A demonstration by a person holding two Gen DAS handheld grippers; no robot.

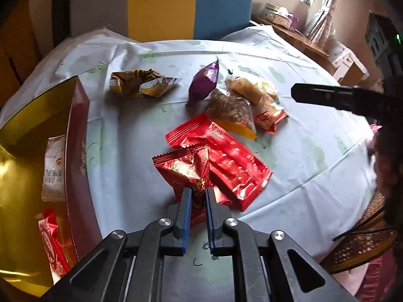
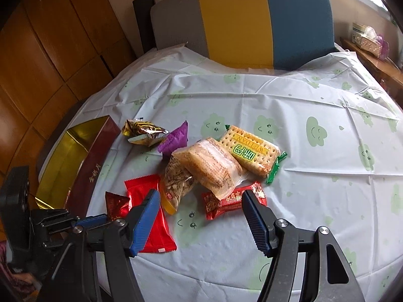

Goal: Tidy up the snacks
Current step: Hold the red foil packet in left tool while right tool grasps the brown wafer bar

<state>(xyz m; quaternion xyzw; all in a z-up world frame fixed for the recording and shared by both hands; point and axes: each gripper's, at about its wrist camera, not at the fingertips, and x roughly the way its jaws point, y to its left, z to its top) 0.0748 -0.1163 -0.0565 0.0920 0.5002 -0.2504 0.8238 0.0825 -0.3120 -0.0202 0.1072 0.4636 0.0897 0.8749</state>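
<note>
My left gripper (image 1: 197,193) is shut on a dark red foil snack packet (image 1: 187,170), which also shows in the right wrist view (image 2: 116,205). It lies partly over a long bright red packet (image 1: 226,161). My right gripper (image 2: 201,196) is open and empty above the table, with a small red packet (image 2: 226,202) just beyond its fingers. A pile of snacks holds a seed bag (image 2: 178,181), a brown cake pack (image 2: 211,168) and a cracker pack (image 2: 249,151). A purple packet (image 2: 175,141) and a gold packet (image 2: 142,132) lie farther left.
A gold-lined maroon box (image 1: 78,151) stands at the table's left edge with a white packet (image 1: 54,166) and a red packet (image 1: 51,241) inside. The round table has a white cloth with green clouds (image 2: 302,176). A colour-block chair (image 2: 252,22) stands behind it.
</note>
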